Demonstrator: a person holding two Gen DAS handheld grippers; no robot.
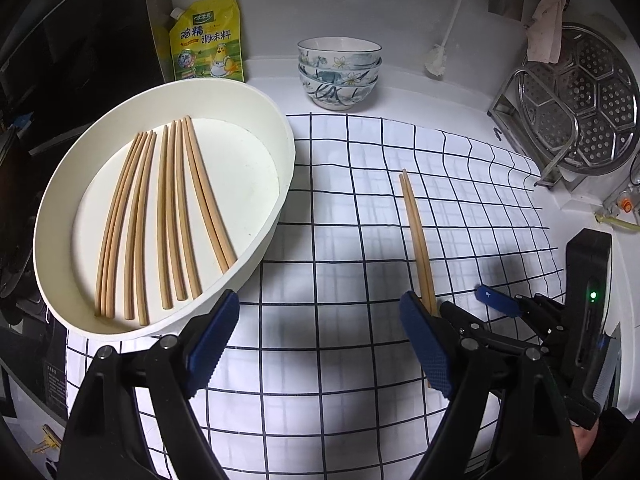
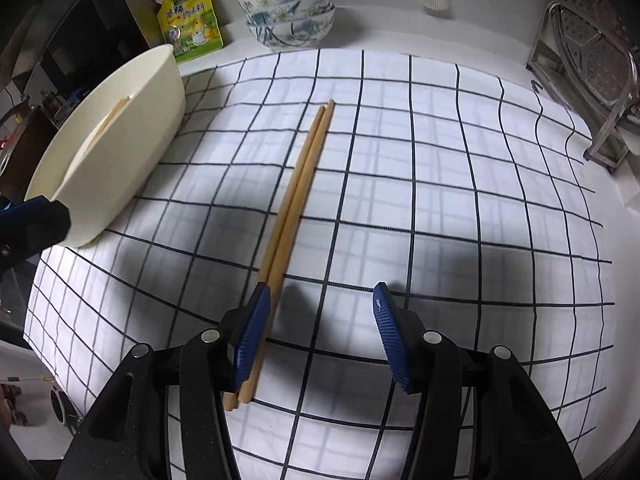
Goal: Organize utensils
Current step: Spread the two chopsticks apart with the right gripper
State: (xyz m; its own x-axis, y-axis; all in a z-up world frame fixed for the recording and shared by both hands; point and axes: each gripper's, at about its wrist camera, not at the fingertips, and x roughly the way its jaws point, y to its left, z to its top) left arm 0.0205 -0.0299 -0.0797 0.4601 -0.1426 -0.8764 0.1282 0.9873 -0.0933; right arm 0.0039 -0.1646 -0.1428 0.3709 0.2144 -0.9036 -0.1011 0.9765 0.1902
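A pair of long, pale wooden chopsticks [image 2: 298, 196] lies side by side, touching along their length, on the white cloth with a dark grid [image 2: 440, 184]. Their near ends lie between the fingers of the right gripper [image 2: 322, 336], close against the inner face of the left blue ribbed pad [image 2: 250, 340] and well apart from the other pad; the jaws stand apart and do not pinch the pair, and whether that pad actually touches the wood is unclear.

The left gripper [image 1: 320, 344] hangs with its fingers spread wide and nothing between them. Just beyond its left finger sits the cream oval dish [image 1: 280, 184], holding more chopsticks [image 1: 168, 216] of the same wood. In the left wrist view the pair's near ends are hidden behind the right blue pad [image 1: 428, 344]. In the right wrist view the dish's wall hides most of its contents.
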